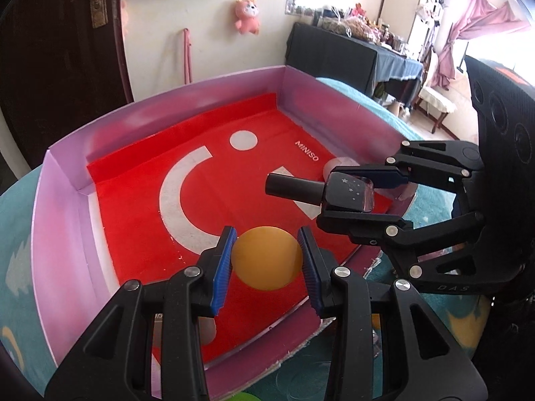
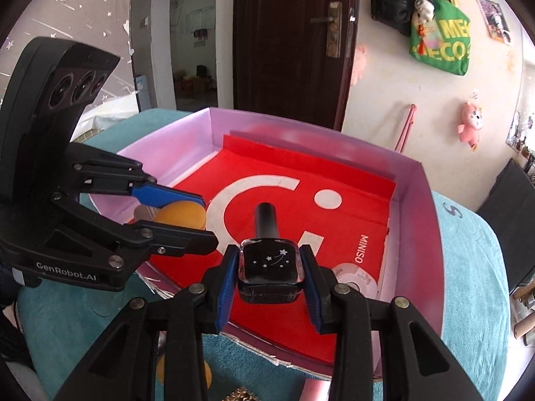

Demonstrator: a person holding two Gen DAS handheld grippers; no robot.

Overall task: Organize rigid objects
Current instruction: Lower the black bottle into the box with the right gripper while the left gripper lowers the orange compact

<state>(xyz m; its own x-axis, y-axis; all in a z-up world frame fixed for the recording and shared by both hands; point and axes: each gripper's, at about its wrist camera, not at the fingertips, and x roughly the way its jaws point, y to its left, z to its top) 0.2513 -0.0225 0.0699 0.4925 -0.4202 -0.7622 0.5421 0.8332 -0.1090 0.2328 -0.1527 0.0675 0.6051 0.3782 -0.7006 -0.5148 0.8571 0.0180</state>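
An orange ball (image 1: 267, 257) is being clamped between the blue pads of the left gripper (image 1: 267, 260), and it is being held above the near edge of the box (image 1: 60, 207). A dark nail polish bottle (image 2: 271, 267) is being clamped by its body in the right gripper (image 2: 271, 277), with its black cap pointing toward the far wall of the box; it is being held over the near right part of the red sheet (image 2: 351, 207) that is lining the bottom. Both things are being carried in the air and are not yet being set down. Inside the box, a small round disc (image 2: 354, 279) is lying near the right wall, so it seems that a little is already being stored there. Placing of the ball and the bottle is being left to do. A few other things are being seen dimly on the teal cloth (image 2: 468, 267) before the near edge, probably still to be collected.
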